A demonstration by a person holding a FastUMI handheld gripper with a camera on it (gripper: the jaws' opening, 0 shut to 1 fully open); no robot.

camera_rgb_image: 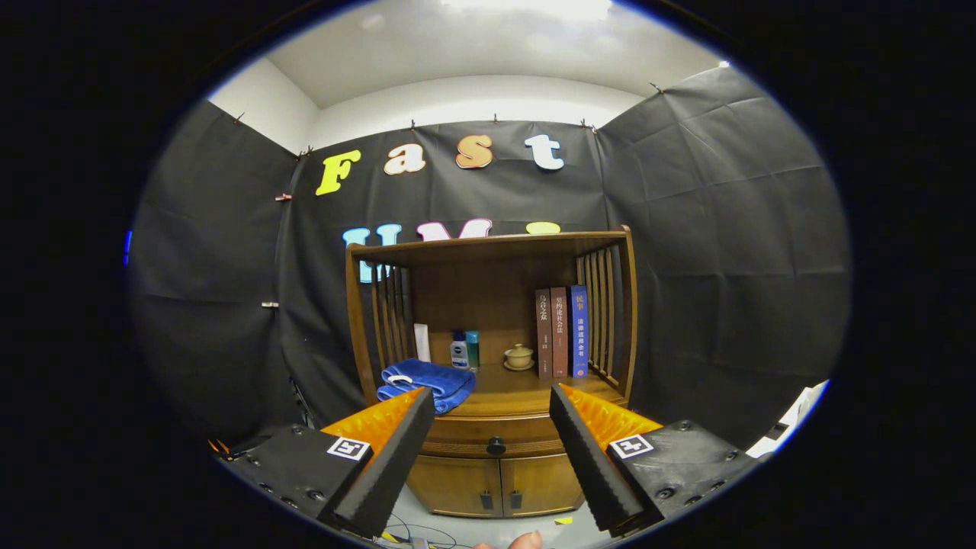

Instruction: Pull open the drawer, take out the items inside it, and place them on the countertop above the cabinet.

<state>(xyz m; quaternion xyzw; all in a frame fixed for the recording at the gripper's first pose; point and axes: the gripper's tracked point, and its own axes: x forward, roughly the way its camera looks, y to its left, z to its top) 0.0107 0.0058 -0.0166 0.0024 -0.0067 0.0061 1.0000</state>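
The drawer (496, 436) is sitting closed under the counter (526, 393), its dark knob (496, 445) facing the claw (488, 415), which is hovering spread wide and empty, lined up for the pull. A blue towel (424, 383) is lying at the counter's left, books (562, 332) standing right.

Gripper (488, 427): you hold it level, its fingers spread wide apart, nothing between them, neither touching anything. Left finger (396, 450) and right finger (587, 454) angle outward toward you. Fingertip of your hand (526, 540): showing near, just below the fingers.
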